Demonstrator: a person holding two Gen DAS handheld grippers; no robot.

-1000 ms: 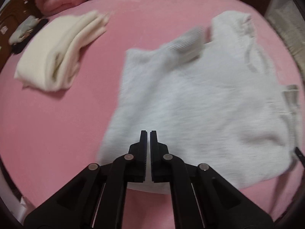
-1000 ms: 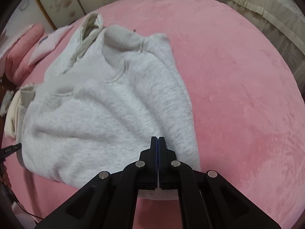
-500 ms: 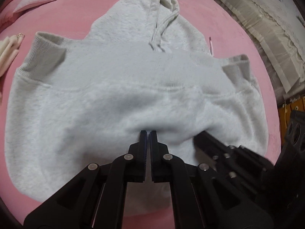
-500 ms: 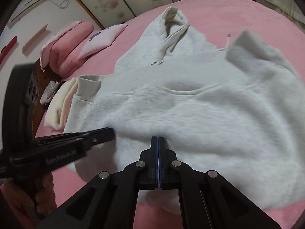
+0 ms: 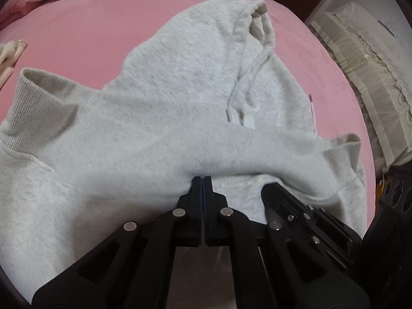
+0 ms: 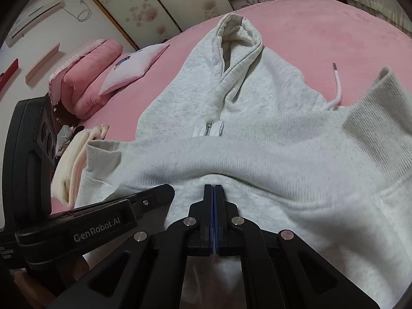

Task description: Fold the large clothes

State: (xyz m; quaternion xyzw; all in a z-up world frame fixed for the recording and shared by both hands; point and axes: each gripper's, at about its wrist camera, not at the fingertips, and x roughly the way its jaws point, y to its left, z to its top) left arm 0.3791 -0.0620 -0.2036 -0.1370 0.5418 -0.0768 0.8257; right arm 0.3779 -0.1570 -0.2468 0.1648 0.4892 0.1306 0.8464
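A light grey hoodie (image 5: 154, 128) (image 6: 283, 128) lies front up on the pink bed (image 5: 90, 25), its hood (image 5: 257, 18) (image 6: 239, 33) at the far end. Its lower edge is doubled over the body and reaches just below the drawstring ends (image 5: 239, 118). My left gripper (image 5: 203, 179) is shut, pinching that folded edge near its middle. My right gripper (image 6: 213, 186) is shut on the same edge, close beside it. Each gripper shows in the other's view, the right gripper (image 5: 267, 190) and the left gripper (image 6: 167, 190). Ribbed cuffs (image 5: 33, 95) (image 5: 345, 152) stick out at both sides.
A cream folded garment (image 6: 69, 164) lies left of the hoodie. A pale pillow (image 6: 134, 69) and a rolled pink quilt (image 6: 85, 82) sit at the head of the bed. Beige lace bedding (image 5: 373, 64) runs along the right side. A hand (image 6: 25, 283) holds the left gripper.
Both grippers have travelled up over the hoodie toward the hood, drawing the bottom edge along and doubling it over the body. They now sit side by side.
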